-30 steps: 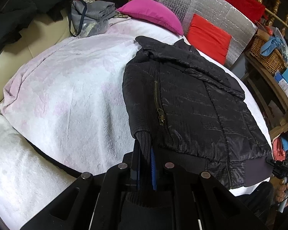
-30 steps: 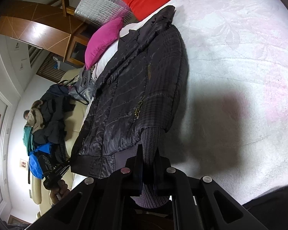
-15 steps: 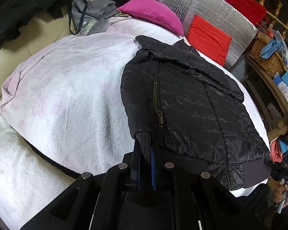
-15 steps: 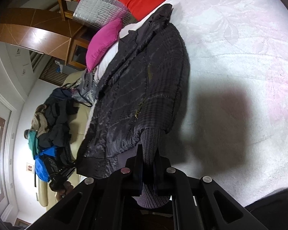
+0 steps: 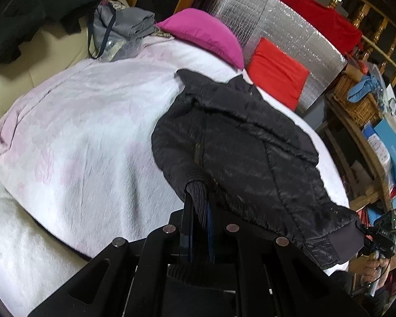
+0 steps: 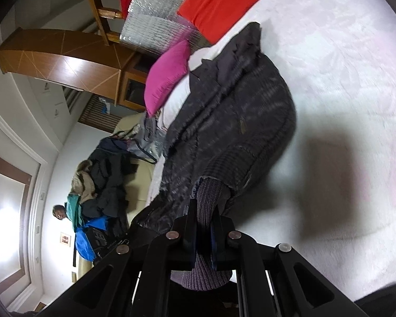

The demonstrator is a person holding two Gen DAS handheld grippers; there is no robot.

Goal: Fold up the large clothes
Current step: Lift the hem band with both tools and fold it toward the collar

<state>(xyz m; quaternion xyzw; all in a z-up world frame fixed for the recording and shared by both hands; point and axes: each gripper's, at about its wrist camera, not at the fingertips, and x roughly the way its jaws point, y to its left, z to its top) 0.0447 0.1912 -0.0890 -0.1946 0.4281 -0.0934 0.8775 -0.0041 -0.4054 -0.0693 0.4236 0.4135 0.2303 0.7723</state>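
A black quilted jacket lies on the white and pink bedspread, collar toward the pillows. My left gripper is shut on one ribbed knit sleeve cuff and lifts that side off the bed. In the right wrist view the same jacket rises off the bedspread, and my right gripper is shut on the other ribbed cuff. The right gripper also shows at the jacket's hem corner in the left wrist view.
A magenta pillow and a red cushion lie at the head of the bed against a silver foil panel. A pile of dark clothes sits on a cream sofa. Shelves with boxes stand at the right.
Both grippers have lifted with the cuffs; the jacket's lower half has risen off the bedspread and bunches toward the collar. Both stay shut.
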